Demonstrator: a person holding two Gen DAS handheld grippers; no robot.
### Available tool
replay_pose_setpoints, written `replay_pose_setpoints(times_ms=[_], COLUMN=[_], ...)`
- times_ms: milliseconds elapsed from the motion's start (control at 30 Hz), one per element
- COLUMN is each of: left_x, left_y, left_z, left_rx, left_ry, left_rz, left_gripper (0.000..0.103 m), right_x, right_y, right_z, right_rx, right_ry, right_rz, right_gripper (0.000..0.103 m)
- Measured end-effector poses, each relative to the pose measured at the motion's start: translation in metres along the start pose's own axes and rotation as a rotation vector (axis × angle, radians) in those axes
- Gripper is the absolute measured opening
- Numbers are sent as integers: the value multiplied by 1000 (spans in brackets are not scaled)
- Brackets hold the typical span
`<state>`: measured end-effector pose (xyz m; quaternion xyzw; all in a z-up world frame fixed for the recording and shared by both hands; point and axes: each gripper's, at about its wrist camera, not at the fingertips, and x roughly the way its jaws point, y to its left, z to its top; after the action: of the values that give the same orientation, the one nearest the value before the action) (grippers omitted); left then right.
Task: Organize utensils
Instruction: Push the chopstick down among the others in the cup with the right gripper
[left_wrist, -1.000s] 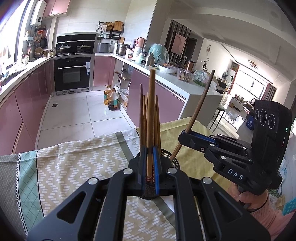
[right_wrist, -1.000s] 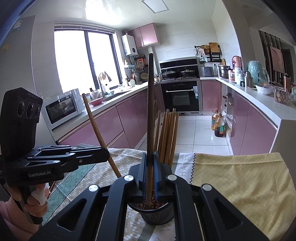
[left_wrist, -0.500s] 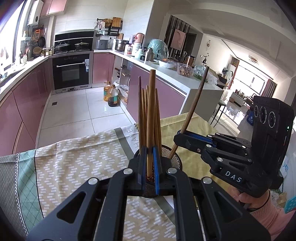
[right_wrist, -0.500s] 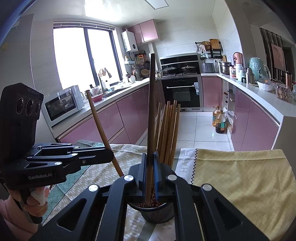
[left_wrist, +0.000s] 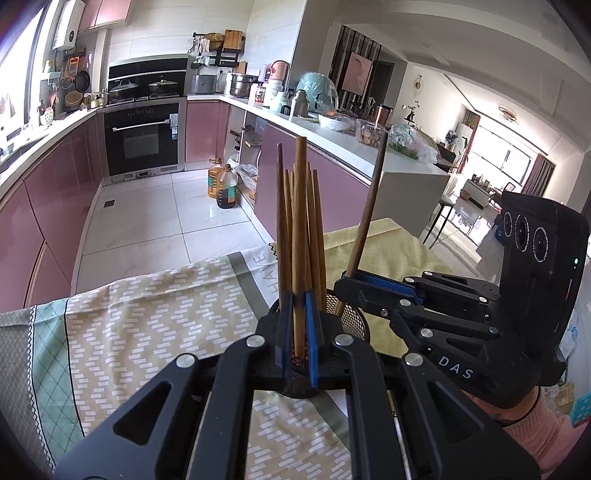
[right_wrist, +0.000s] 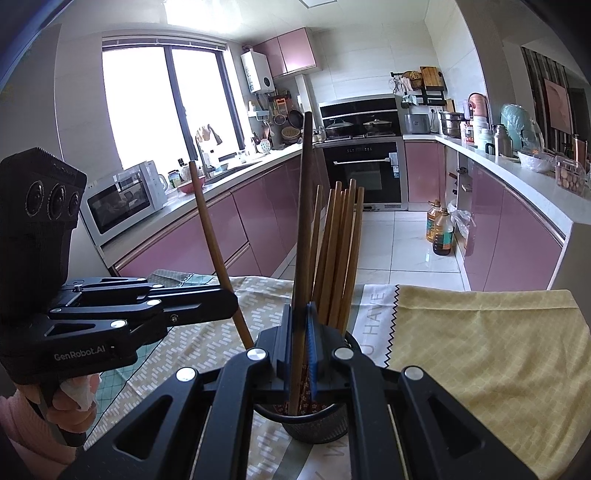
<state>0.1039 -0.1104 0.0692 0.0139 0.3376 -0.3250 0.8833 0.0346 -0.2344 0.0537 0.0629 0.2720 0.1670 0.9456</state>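
Chopstick (left_wrist: 300, 236) in left claw (left_wrist: 298, 343)

Left tool (left_wrist: 298, 332) clamped, right tool (right_wrist: 298, 347) clamped — facing inward

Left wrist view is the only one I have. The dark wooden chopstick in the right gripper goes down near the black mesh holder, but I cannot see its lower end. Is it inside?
Observer: Yes. In the right wrist view the dark wooden chopstick passes between the fingers of the right gripper, and its tip is below the rim of the black mesh holder.
Operator: How does my own chopstick stand, seen from the side?
Observer: The light wooden chopstick in the left gripper leans with its top toward the window. Its lower end is hidden behind the right gripper.
Operator: And the bundle?
Observer: The bundle of wooden chopsticks stands in the holder with its tops fanned out.
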Motion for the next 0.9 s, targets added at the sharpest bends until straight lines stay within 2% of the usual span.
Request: replay_pose_setpoints(times_ms=[900], left_x=[30], left_y=[4], left_z=[8], left_rx=[-7], left_ry=[19], left_rz=[19], left_gripper=[7], right_x=[14], right_y=[-4], right_z=[7], right_rx=[43], right_ry=[11], right_rz=[19], right_gripper=[6])
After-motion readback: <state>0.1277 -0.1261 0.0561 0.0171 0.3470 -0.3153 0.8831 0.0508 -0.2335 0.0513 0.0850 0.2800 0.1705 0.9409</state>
